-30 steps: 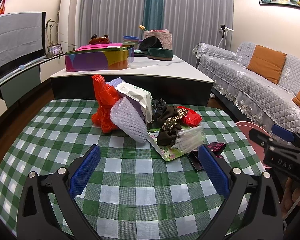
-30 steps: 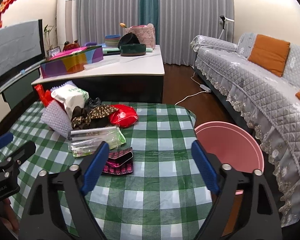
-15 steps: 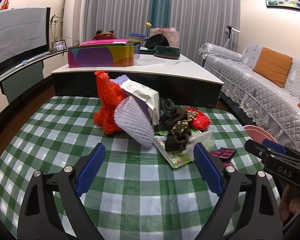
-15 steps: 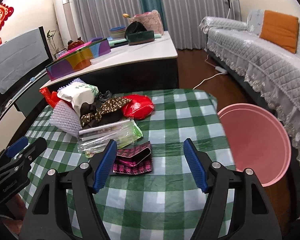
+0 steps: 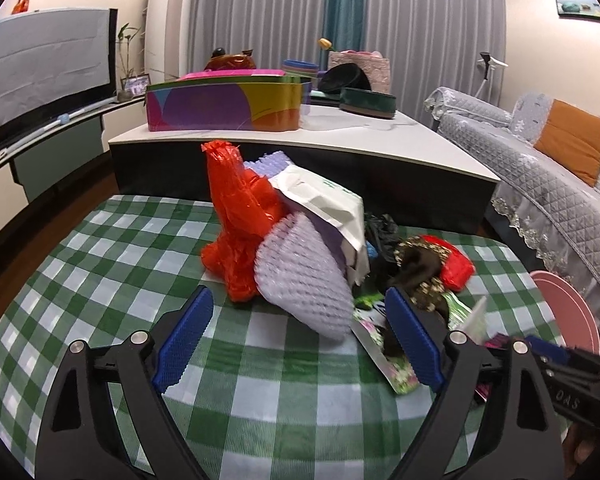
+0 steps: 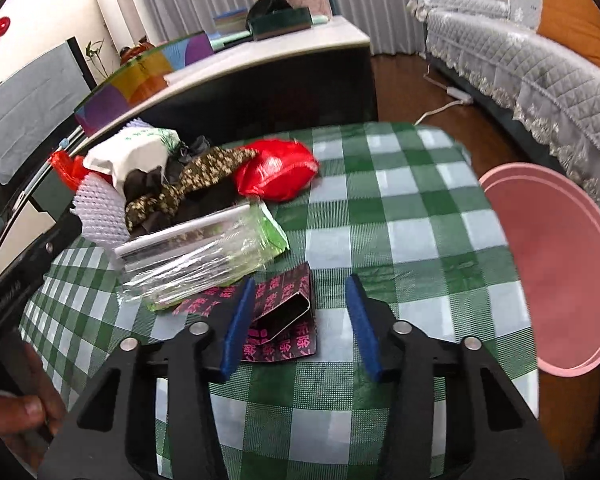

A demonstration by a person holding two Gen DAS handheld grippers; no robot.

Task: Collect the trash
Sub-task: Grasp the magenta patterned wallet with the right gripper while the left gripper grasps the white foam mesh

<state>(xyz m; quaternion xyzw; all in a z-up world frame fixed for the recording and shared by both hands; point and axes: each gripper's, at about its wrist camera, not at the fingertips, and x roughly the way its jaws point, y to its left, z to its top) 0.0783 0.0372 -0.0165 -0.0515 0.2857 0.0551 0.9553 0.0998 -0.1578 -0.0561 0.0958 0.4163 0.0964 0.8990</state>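
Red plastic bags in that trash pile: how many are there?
2. One crumpled red bag stands tall at the pile's left end; a flatter red bag lies at its right end. The pile may hide more.

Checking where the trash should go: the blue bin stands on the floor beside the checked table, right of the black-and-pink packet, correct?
Wrong only in colour: the bin is pink, as the right wrist view shows. It does stand on the floor beside the checked table, right of the black-and-pink packet.
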